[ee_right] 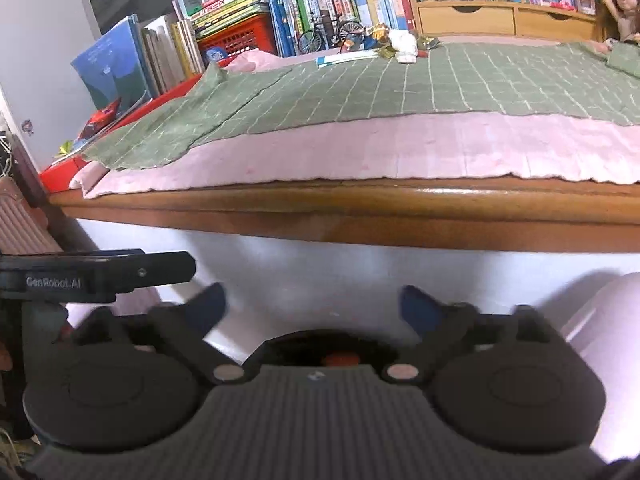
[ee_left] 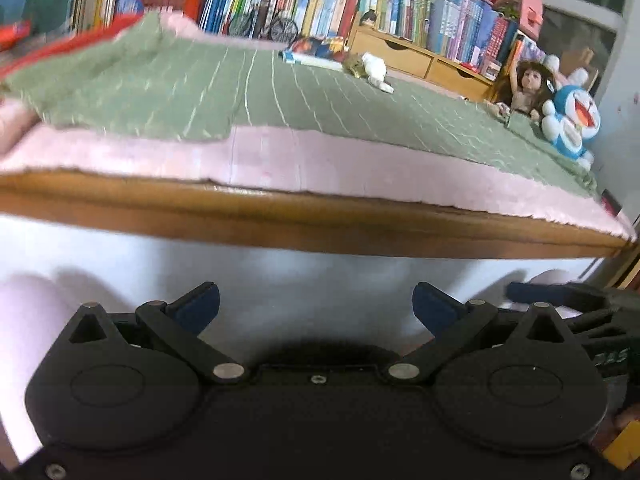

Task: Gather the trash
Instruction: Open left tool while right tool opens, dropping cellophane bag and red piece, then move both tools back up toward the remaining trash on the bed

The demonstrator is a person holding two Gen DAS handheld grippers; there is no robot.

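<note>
Left wrist view: our left gripper (ee_left: 316,300) gapes wide, empty, below the wooden table edge (ee_left: 320,224); crumpled trash (ee_left: 370,68) lies far across the green cloth (ee_left: 240,92). Our right gripper (ee_right: 312,306) likewise spreads empty.

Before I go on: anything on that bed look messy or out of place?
Yes. A crumpled white tissue and shiny wrappers lie scattered at the far side of the green checked sheet. The sheet's near left corner is rumpled, baring the pink pad.
</note>
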